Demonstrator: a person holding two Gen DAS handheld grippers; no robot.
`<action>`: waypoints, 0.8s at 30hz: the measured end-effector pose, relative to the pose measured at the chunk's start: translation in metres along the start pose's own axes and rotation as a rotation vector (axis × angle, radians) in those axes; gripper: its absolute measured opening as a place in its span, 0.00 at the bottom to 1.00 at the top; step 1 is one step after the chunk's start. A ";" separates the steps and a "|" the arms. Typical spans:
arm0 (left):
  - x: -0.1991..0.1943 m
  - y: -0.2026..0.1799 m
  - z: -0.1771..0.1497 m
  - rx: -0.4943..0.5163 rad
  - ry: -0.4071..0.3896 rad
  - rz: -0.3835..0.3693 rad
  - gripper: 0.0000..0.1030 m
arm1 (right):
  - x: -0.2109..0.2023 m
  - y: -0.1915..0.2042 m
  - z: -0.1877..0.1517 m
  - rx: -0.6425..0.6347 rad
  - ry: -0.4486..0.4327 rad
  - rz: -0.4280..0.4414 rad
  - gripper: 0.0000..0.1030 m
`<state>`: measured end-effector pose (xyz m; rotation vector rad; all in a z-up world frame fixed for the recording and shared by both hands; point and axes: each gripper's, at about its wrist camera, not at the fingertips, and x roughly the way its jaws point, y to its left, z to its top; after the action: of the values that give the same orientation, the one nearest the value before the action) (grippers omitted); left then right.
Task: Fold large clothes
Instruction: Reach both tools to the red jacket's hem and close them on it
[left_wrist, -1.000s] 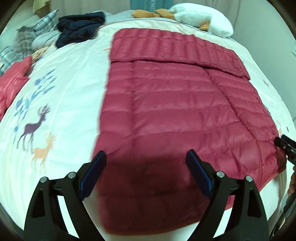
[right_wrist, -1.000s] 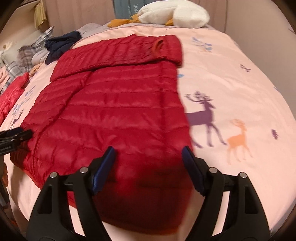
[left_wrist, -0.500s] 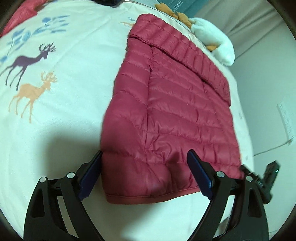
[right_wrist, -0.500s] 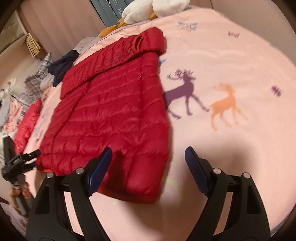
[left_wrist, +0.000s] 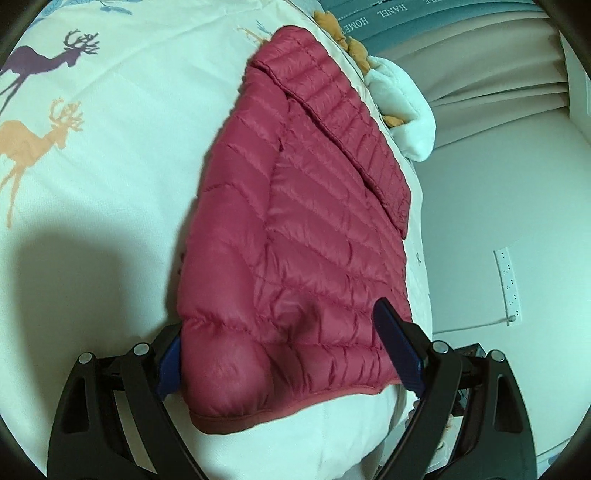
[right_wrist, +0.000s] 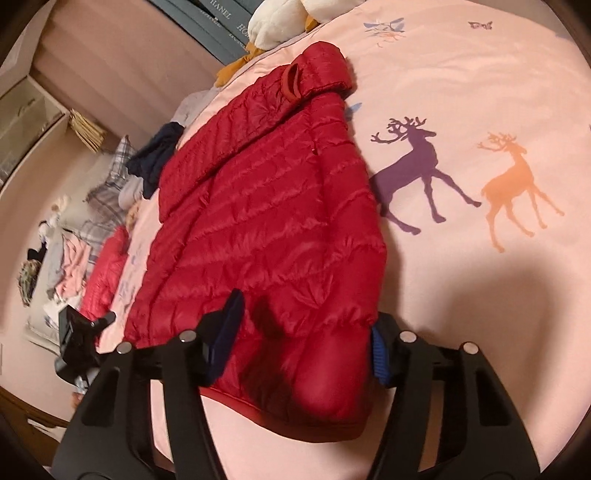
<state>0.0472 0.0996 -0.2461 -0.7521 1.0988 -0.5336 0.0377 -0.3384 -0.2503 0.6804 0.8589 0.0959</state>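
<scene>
The bed (left_wrist: 110, 206) fills both views, its pale cover printed with a purple deer (right_wrist: 413, 162) and an orange deer (right_wrist: 513, 181) on the part to the right of the jacket. The red quilted jacket (left_wrist: 295, 229) lies flat on the bed, its hem at the near edge and its collar toward the far end, with one sleeve folded across the upper back. Beyond the collar a white plush toy (right_wrist: 291, 18) with orange parts rests at the head of the bed, next to teal cushions (left_wrist: 424, 22) with lettering. Along the far left edge, seen from the right wrist, sit a dark blue garment (right_wrist: 155, 155), plaid cloth (right_wrist: 110, 177), and another red garment (right_wrist: 110, 266), all well apart from the jacket's near hem. A white power strip (left_wrist: 509, 280) hangs on the wall beside the bed. The left claw (left_wrist: 291, 354) stands wide apart, straddling the jacket's near left hem corner, the puffy corner bulging between the blue pads and pressing against the left one; it is not clamped. The right claw (right_wrist: 299, 343) is likewise spread, straddling the near right hem corner, with cloth filling the gap and touching both pads. In the right wrist view the left claw shows small at the bed's left edge (right_wrist: 79, 332).
</scene>
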 end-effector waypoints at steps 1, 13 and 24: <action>0.000 -0.001 -0.001 0.001 0.006 -0.009 0.87 | 0.000 -0.001 0.000 0.006 0.002 0.007 0.56; 0.010 -0.007 -0.001 -0.041 0.025 -0.087 0.87 | 0.015 -0.012 0.002 0.092 0.045 0.138 0.45; 0.014 -0.004 -0.005 -0.058 0.017 -0.004 0.73 | 0.014 -0.007 -0.004 0.064 0.032 0.104 0.35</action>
<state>0.0475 0.0853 -0.2522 -0.8014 1.1325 -0.5141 0.0425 -0.3366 -0.2658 0.7855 0.8597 0.1740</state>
